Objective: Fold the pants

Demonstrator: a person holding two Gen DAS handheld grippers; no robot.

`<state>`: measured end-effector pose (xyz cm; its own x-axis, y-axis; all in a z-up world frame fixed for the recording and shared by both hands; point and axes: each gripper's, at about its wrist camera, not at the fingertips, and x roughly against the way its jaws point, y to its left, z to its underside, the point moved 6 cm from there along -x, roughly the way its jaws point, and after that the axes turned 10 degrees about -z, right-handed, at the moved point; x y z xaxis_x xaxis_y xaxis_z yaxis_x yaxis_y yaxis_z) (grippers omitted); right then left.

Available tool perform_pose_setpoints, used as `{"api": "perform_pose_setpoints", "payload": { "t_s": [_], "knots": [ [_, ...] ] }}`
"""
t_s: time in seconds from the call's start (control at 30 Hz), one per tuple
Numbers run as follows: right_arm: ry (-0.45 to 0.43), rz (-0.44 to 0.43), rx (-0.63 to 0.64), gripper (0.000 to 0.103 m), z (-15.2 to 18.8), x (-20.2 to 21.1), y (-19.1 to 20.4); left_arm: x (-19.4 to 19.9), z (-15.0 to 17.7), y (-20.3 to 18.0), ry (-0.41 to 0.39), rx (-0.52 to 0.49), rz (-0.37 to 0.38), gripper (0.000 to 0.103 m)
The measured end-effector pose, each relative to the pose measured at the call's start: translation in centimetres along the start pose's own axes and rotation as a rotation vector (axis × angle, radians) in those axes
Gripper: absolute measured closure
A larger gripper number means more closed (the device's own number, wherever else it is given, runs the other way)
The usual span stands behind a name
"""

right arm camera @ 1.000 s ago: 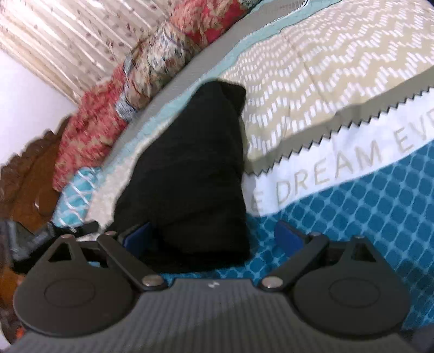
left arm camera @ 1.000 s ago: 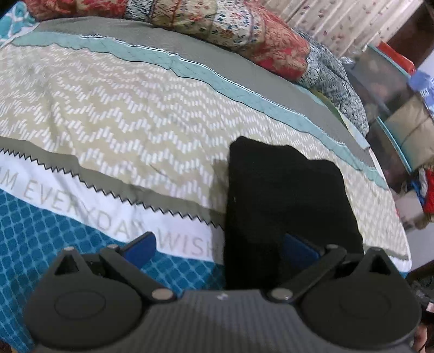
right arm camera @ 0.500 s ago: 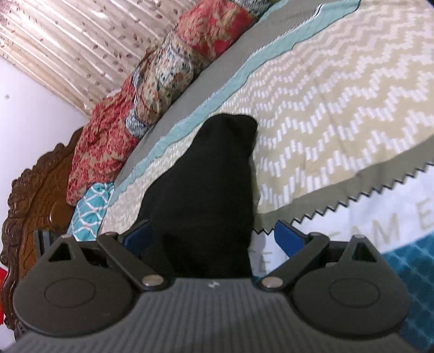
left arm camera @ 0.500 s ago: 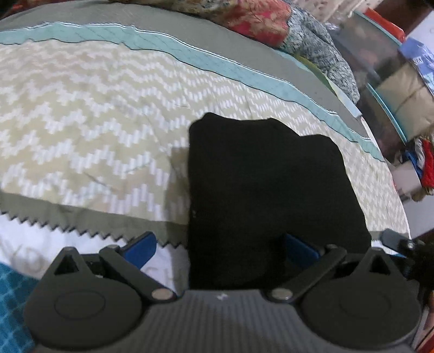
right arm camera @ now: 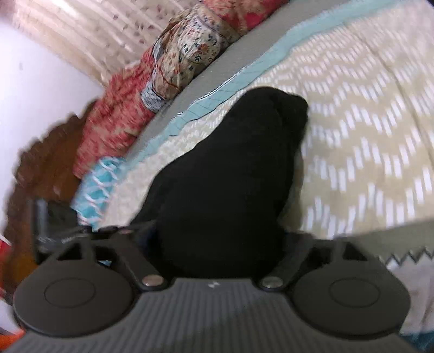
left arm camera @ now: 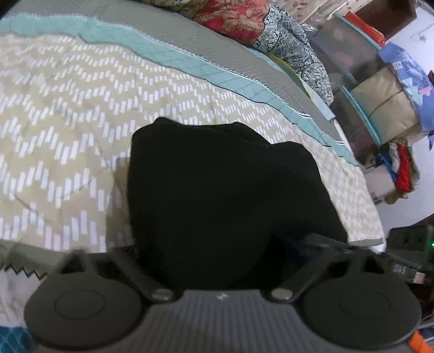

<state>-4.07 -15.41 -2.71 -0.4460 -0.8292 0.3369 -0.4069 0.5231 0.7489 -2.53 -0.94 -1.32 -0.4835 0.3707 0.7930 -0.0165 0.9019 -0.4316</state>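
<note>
I am looking down both wrist views at the dark grey ribbed body of each tool filling the bottom of the frame. In the left view my left gripper (left arm camera: 206,252) is sitting with its two finger arms spread wide on either side of the near edge of the black folded pants (left arm camera: 222,195); the tips are blurred and partly lost against the cloth, so I cannot tell whether they are touching it. In the right view my right gripper (right arm camera: 217,239) is also standing wide, one arm each side of the same dark bundle (right arm camera: 230,176), gripping nothing that I can see.

The pants are lying as a compact black block in the centre of both frames, on the beige zigzag-patterned bedspread (left arm camera: 67,141). Their long axis is running from the bottom centre of the frame up toward the middle, away from me, with the far end slightly rounded and lumpy.

I am judging that the folding is nearly finished: the cloth is already doubled into a short thick stack. The next move, I think, is calling for either a last press to flatten it or a final fold of the near edge over the far one, with both tools closing on that near edge together.

Farther up, red and floral patterned pillows (left arm camera: 238,19) are lining the top of the frame.
</note>
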Motion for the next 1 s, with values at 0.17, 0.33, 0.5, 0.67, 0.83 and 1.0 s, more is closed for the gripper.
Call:
{"api": "perform_pose_setpoints", "payload": {
  "t_s": [0.17,0.33,0.5,0.67,0.83,1.0],
  "knots": [
    [-0.028,-0.043,0.182,0.055,-1.6,1.0,4.3,3.2,-2.1,-0.6,-0.05,0.04,0.05,0.059],
    [-0.149,-0.109,0.353,0.055,-7.4,0.7,8.1,7.0,-8.7,-2.9,-0.261,-0.048,0.018,0.059],
    [-0.269,-0.16,0.467,0.055,-16.0,-0.9,7.7,7.0,-17.6,-4.3,-0.404,-0.135,-0.055,0.059],
    [-0.343,-0.162,0.49,0.055,-22.5,-4.3,4.7,2.9,-24.5,-4.1,-0.476,-0.134,-0.116,0.057],
    [-0.292,-0.092,0.354,0.055,-24.1,-8.9,-1.9,-5.8,-27.2,-0.8,-0.363,-0.087,-0.19,0.056],
    [-0.187,0.105,0.122,0.038,-21.9,-12.9,-9.0,-12.8,-25.5,1.7,-0.269,-0.085,-0.368,0.023]
  ]
}}
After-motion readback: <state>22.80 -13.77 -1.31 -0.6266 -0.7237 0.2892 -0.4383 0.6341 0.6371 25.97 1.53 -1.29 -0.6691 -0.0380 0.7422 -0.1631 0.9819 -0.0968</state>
